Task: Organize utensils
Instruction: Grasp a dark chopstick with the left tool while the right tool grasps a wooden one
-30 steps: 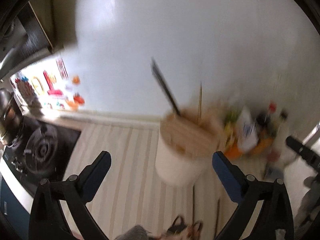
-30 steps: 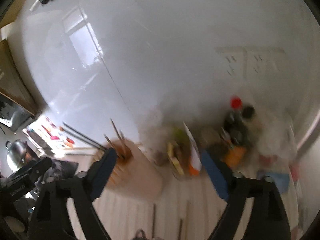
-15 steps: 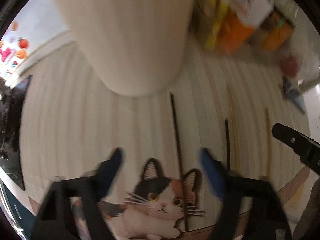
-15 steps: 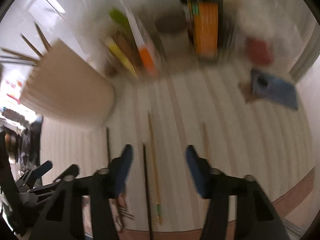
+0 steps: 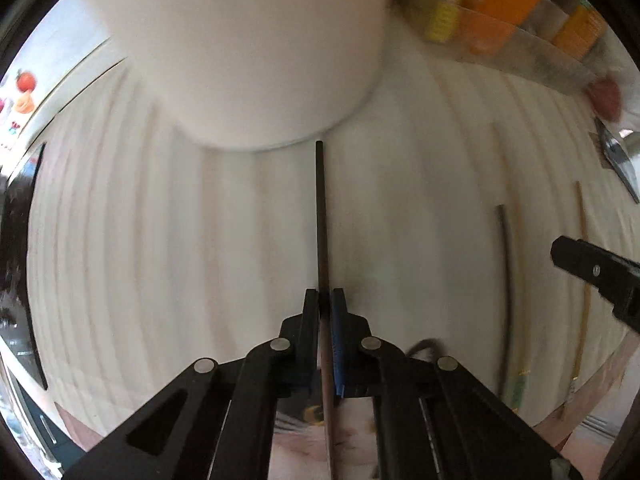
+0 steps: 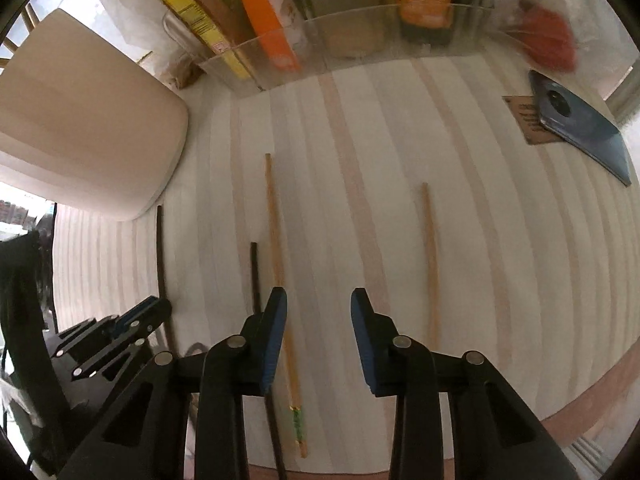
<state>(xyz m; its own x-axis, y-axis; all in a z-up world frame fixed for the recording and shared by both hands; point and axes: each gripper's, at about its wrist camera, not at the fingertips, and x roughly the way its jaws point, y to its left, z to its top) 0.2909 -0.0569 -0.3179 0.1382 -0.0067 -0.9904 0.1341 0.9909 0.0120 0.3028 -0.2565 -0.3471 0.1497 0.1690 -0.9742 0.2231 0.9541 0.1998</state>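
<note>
My left gripper (image 5: 325, 294) is shut on a dark chopstick (image 5: 321, 216) that lies on the striped mat and points at the base of the white utensil holder (image 5: 256, 52). The same chopstick shows in the right wrist view (image 6: 161, 256), with the left gripper (image 6: 154, 308) on it. My right gripper (image 6: 319, 296) is open and low over the mat, between a wooden chopstick with a green band (image 6: 280, 280) and a plain wooden chopstick (image 6: 431, 256). A second dark chopstick (image 6: 256, 276) lies beside its left finger. The white holder (image 6: 80, 120) stands at the far left.
A clear organizer (image 6: 340, 36) with boxes and bottles stands along the back. A blue phone (image 6: 580, 124) lies on a brown card at the far right. A stove edge (image 5: 18, 208) is on the left. The mat's front edge (image 6: 580, 408) is close.
Both grippers dropped from facing the wall to low over the mat. The left gripper shut on the dark chopstick. The right gripper narrowed but stays open.
</note>
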